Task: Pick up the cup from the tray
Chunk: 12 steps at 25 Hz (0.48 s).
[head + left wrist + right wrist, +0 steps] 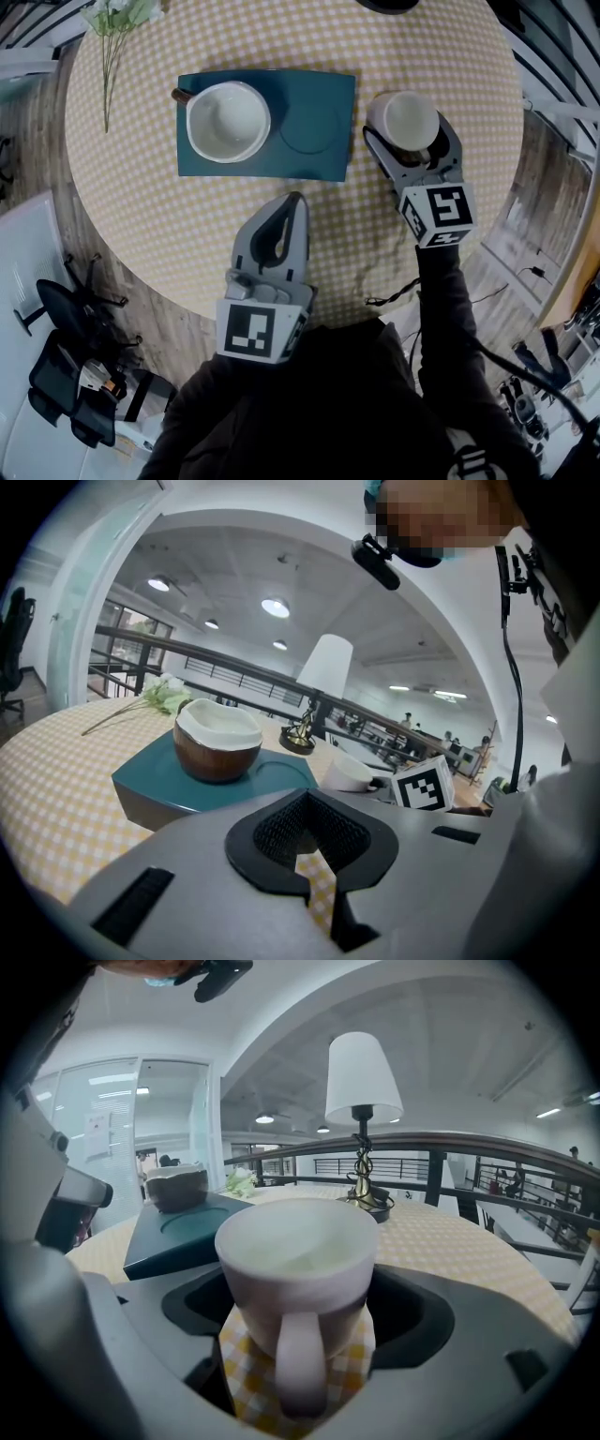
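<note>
White cup (298,1269): sitting clasped between the jaws of the right gripper (405,131), over the checked tablecloth (141,216), just right of the teal tray (323,141); left gripper (292,204) idling closed, empty.

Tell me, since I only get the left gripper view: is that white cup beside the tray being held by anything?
Observer: Yes. The right tongs are shut on the cup, one on each side.
Visitor: Is there a drink in it?
Observer: It looks empty. The right gripper view sees straight into it, and the inside is bare white.
Visitor: And the bowl on the tray?
Observer: From the head view, the bowl on the tray is empty too.
</note>
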Available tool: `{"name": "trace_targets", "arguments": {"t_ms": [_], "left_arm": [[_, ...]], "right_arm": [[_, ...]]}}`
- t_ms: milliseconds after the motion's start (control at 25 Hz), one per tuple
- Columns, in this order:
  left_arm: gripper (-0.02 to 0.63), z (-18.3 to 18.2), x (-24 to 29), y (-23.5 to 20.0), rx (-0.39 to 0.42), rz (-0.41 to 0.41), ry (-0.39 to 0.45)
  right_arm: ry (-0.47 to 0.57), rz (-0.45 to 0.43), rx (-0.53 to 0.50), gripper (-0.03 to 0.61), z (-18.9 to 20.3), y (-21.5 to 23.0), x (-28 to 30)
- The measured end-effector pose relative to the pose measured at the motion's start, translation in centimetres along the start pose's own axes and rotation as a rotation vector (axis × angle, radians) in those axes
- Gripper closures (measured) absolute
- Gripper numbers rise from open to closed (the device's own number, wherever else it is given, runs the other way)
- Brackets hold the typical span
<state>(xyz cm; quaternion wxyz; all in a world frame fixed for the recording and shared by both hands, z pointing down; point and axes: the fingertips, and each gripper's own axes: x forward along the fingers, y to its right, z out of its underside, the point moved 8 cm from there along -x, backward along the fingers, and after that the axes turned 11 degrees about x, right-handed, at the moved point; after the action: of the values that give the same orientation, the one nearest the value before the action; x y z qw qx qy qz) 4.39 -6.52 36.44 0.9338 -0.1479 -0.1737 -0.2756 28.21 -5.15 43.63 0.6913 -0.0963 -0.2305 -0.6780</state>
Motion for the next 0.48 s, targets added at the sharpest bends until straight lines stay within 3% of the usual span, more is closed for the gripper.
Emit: {"name": "trace_targets", "arguments": {"t_ms": [480], "left_arm": [[0.607, -0.5, -1.8, 0.9, 0.065, -0.028, 0.045]], "right_arm": [[0.039, -0.018, -0.014, 0.173, -1.4, -0.5, -5.6]]}}
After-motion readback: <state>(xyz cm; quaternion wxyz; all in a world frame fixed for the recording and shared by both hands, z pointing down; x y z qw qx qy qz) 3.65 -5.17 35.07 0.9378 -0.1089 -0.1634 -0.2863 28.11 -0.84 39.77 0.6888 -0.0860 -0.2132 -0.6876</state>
